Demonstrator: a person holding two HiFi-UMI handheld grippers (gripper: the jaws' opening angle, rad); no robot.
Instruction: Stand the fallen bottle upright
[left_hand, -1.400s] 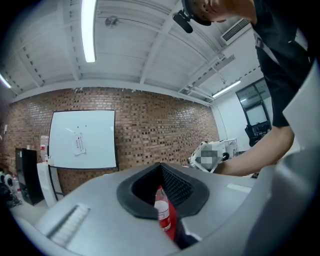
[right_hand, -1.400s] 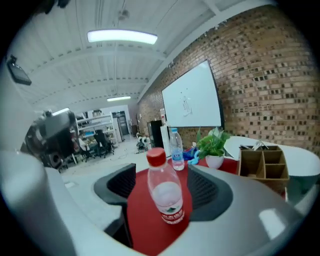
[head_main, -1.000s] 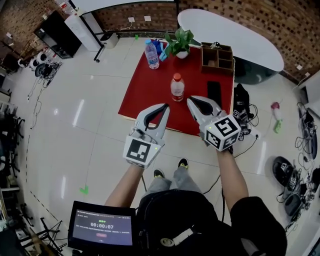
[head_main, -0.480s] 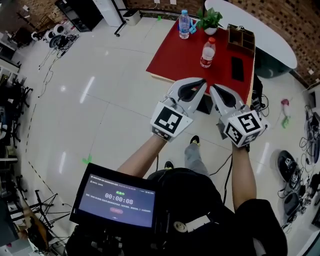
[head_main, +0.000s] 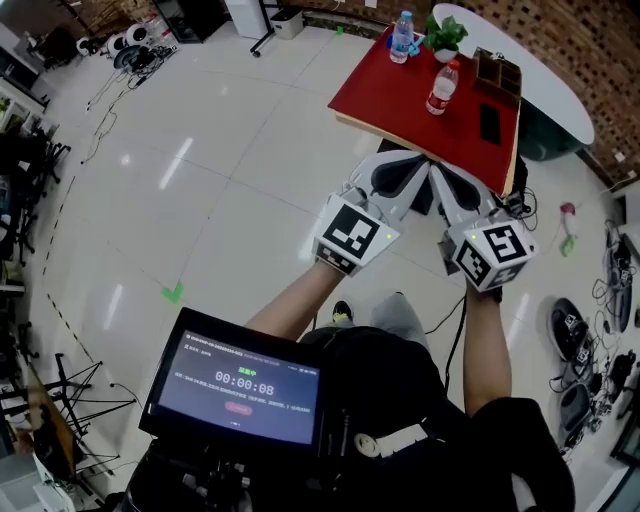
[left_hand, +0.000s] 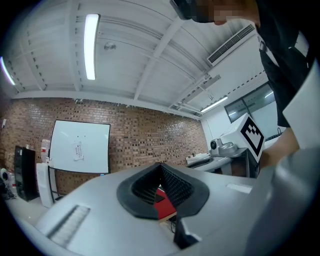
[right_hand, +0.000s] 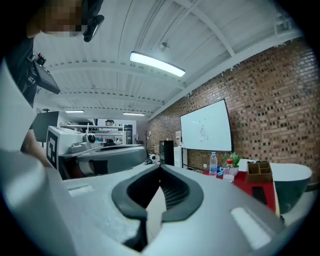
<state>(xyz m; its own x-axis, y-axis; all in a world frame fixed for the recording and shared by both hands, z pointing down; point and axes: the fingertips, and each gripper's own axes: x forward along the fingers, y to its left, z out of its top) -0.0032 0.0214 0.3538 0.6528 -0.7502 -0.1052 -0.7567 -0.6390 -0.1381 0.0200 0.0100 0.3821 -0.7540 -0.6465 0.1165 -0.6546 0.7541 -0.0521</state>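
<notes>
The job looks done, or close to done. On the square red table (head_main: 385, 90) no bottle lies on its side. A clear plastic bottle with a red cap (head_main: 441, 88) stands up straight near the middle of the table. A clear plastic bottle with a blue cap (head_main: 402, 36) stands up straight at the far edge, next to a green plant in a white pot (head_main: 445, 38). I cannot tell which one was the fallen bottle, but I think it was the red-capped one, since it stands alone in the open part of the table. A brown wooden box (head_main: 498, 72) and a flat black thing (head_main: 489, 123) sit on the table too.

The person stands away from the table, on the shiny white floor (head_main: 200, 200). The left gripper (left_hand: 160, 166) is clenched tight with nothing in it. The right gripper (right_hand: 160, 167) is clenched tight and empty too. Both point toward the table. I see nothing left to do.

The black screen (head_main: 240, 375) in front of the person shows 00:00:08. The other words on it are too small to read. So are the bottle labels and the paper on the white board (left_hand: 80, 146).
</notes>
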